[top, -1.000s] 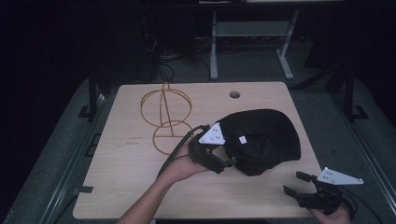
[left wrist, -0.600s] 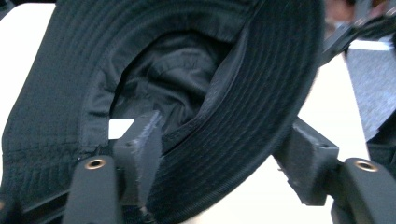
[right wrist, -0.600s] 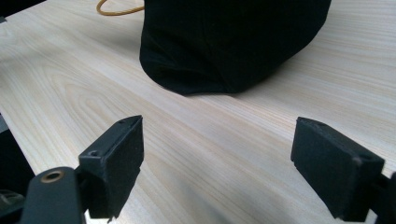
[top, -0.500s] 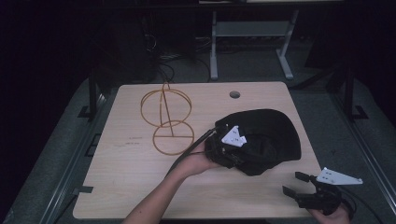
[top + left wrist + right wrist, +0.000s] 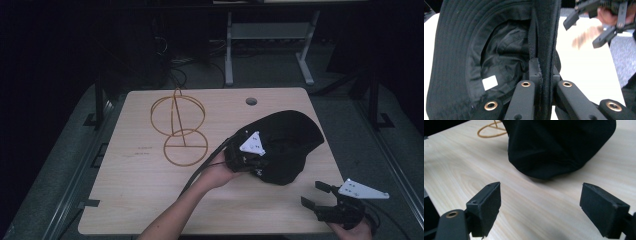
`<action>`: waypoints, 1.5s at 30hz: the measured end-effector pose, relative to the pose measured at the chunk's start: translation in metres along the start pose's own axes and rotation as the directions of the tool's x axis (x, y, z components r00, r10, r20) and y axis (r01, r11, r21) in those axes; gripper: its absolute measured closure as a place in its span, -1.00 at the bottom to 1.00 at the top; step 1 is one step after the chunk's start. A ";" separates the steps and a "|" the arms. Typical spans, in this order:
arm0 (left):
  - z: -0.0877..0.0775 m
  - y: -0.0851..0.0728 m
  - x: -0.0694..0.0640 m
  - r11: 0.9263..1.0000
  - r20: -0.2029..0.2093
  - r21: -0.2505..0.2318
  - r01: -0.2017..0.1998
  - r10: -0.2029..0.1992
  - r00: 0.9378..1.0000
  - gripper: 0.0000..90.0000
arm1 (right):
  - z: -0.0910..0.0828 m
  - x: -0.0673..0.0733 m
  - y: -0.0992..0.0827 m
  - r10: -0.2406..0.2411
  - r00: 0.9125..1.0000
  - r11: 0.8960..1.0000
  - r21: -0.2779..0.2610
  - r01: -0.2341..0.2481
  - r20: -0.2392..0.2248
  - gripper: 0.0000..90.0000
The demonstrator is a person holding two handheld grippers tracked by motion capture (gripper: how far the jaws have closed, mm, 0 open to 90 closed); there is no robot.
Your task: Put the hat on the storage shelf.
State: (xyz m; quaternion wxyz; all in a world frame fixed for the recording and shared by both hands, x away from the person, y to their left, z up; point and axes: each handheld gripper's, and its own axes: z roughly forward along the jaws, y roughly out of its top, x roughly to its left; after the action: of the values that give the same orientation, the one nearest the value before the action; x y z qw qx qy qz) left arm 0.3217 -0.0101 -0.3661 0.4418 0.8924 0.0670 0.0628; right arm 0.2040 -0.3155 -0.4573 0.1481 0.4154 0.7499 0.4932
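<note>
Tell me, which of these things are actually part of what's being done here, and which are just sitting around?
In use:
- black hat, its brim pinched in the left gripper, whose jaws have just been closing
- right gripper, open, empty, near the hat
- gold wire stand, probably meant for the hat

Just there:
- wooden table
- grey metal frame behind the table

1 black hat (image 5: 290,145). 1 wire stand (image 5: 179,127), made of 2 rings plus 1 upright rod. 2 grippers: left gripper (image 5: 250,159), right gripper (image 5: 320,197). 2 grey plates, one per gripper. 1 table (image 5: 140,200), with 1 hole (image 5: 251,101). 1 white label (image 5: 490,82) inside hat.
</note>
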 end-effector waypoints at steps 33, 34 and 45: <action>-0.004 0.029 -0.005 0.982 0.135 -0.117 0.151 -0.135 0.982 0.94 | 0.026 0.017 0.022 -0.041 0.993 0.971 -0.232 0.065 0.110 0.69; -0.004 0.029 -0.006 0.983 0.129 -0.111 0.145 -0.130 0.983 0.94 | 0.026 0.018 0.023 -0.046 0.993 0.970 -0.231 0.070 0.108 0.75; -0.019 0.024 -0.012 0.996 0.041 -0.065 0.069 -0.067 0.997 0.22 | 0.022 0.016 0.026 -0.058 0.994 0.971 -0.227 0.079 0.097 0.90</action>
State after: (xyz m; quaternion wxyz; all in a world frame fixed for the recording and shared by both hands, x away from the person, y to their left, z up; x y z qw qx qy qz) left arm 0.3078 -0.0124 -0.3362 0.4741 0.8756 0.0866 0.0325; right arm 0.2205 -0.2858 -0.4421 0.2456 0.3909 0.6939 0.5525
